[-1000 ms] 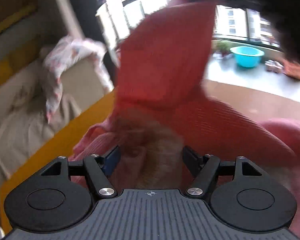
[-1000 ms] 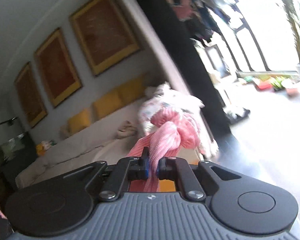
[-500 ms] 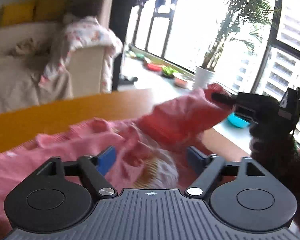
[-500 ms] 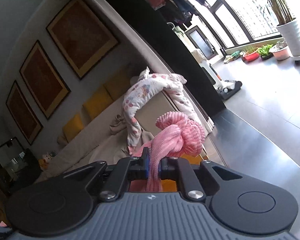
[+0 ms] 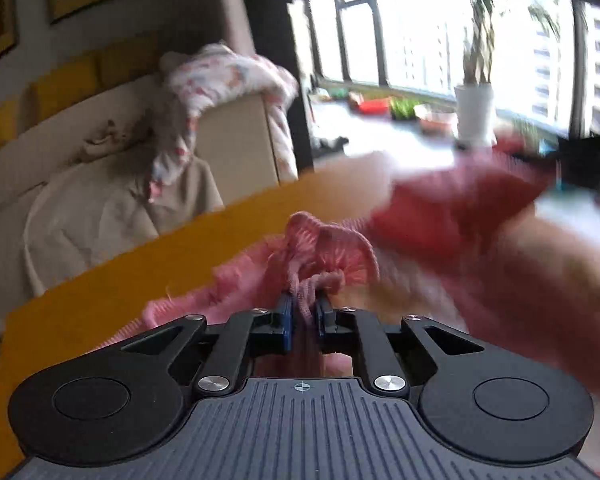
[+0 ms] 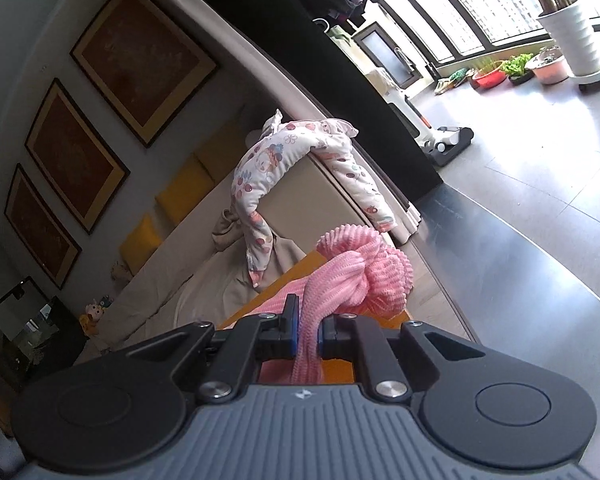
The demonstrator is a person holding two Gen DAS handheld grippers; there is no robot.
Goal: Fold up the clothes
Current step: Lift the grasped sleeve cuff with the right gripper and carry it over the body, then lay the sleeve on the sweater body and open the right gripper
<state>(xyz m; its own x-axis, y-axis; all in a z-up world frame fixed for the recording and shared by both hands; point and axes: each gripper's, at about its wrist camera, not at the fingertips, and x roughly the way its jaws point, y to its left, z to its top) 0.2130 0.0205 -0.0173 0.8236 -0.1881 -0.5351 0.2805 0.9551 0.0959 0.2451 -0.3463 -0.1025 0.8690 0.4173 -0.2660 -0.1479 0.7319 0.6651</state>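
Pink ribbed knit, one garment point(image 5: 332, 248): it is lying bunched over the orange table point(image 5: 100, 304), spreading from the middle toward the right edge, and you are pinching it at two points.

Left gripper point(image 5: 305, 312): its jaws are clamping together on a gathered wad of the knit, with loose loops spilling above the pads. You are risking a grip on several layers at once, so the fold line may be coming out crooked.

Right gripper point(image 6: 309, 330): its jaws are pressing on a twisted rope of the same cloth near the table's far corner, close to the edge. That twist is carrying into any fold you are starting, and a pull apart may be stretching the knit or slipping it free.

Printed quilt point(image 6: 300, 152): it is draping over the beige sofa point(image 5: 236, 144) beyond the table, well apart.
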